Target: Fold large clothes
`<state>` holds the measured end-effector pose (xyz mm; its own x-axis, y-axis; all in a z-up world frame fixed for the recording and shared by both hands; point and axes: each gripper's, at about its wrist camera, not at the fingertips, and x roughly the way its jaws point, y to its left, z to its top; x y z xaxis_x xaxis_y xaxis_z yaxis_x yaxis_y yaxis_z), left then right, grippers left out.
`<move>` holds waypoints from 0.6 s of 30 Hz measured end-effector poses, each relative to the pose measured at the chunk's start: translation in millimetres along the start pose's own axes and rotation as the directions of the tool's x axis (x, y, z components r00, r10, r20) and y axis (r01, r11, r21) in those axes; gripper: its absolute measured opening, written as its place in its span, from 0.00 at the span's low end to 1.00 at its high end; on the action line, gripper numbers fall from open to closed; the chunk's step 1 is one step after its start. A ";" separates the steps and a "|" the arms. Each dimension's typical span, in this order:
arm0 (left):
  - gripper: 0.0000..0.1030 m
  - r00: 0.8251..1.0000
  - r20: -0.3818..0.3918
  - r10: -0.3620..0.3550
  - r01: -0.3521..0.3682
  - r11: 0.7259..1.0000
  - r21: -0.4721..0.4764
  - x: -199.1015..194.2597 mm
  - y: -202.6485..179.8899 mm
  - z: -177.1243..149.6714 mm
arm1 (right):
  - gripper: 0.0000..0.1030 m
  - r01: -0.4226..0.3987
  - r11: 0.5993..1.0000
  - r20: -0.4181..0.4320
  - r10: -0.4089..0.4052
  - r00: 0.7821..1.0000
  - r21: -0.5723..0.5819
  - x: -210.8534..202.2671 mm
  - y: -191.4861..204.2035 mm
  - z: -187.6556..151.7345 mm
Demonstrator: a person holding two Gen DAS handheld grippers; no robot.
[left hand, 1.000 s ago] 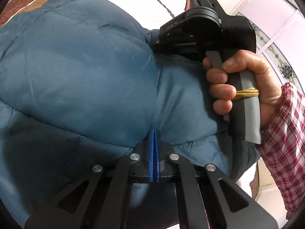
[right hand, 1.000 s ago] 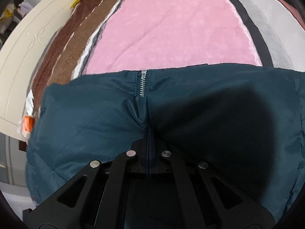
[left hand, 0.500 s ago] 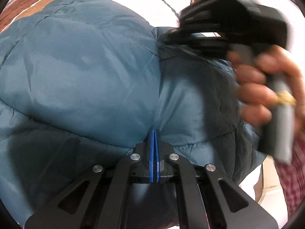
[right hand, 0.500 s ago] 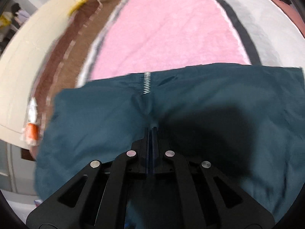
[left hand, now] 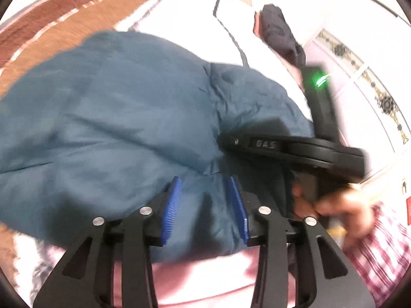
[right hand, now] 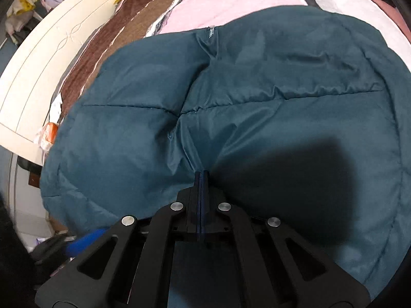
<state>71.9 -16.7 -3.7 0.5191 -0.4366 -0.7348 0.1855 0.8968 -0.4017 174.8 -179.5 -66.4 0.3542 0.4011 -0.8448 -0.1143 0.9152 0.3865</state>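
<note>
With the teal padded jacket (right hand: 257,102) lying puffed on the bed (right hand: 231,0), the right hand-held gripper (right hand: 201,177) pinched tight on its near fabric should lower it flat, while the left hand-held gripper (left hand: 205,200) gapes wide, a fold between its pads ungripped.

Bed cover (right hand: 231,2): pink, white and brown striped blanket.
Headboard (right hand: 43,59): cream panel with a carved line, at the left.
Dark garment (left hand: 280,33): crumpled on the bed's far side.
Orange packet (right hand: 48,133): beside the headboard.
Wall tiles (left hand: 380,97): patterned trim.
</note>
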 end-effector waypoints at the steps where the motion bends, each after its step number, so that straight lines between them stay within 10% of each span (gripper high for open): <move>1: 0.44 1.000 0.028 -0.005 0.005 1.000 -0.016 -16.4 3.5 -1.4 | 0.00 0.003 1.000 0.001 -0.003 1.000 -0.004 1.0 0.0 0.9; 9: 0.76 0.979 0.168 0.116 -0.051 0.935 -0.350 -110.3 106.7 -21.5 | 0.05 -0.089 0.996 0.070 0.089 0.994 -0.009 -45.3 18.3 -24.2; 18: 0.78 0.992 0.121 0.033 0.047 0.794 -0.606 -69.3 165.1 -26.3 | 0.05 -0.148 0.986 -0.060 0.144 0.988 -0.070 -36.8 41.6 -97.4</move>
<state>44.6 159.8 -33.5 0.6218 -0.3945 -0.6765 -0.3338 0.6479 -0.6847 66.6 -152.2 -55.3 0.2776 0.5306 -0.8009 -0.2303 0.8461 0.4807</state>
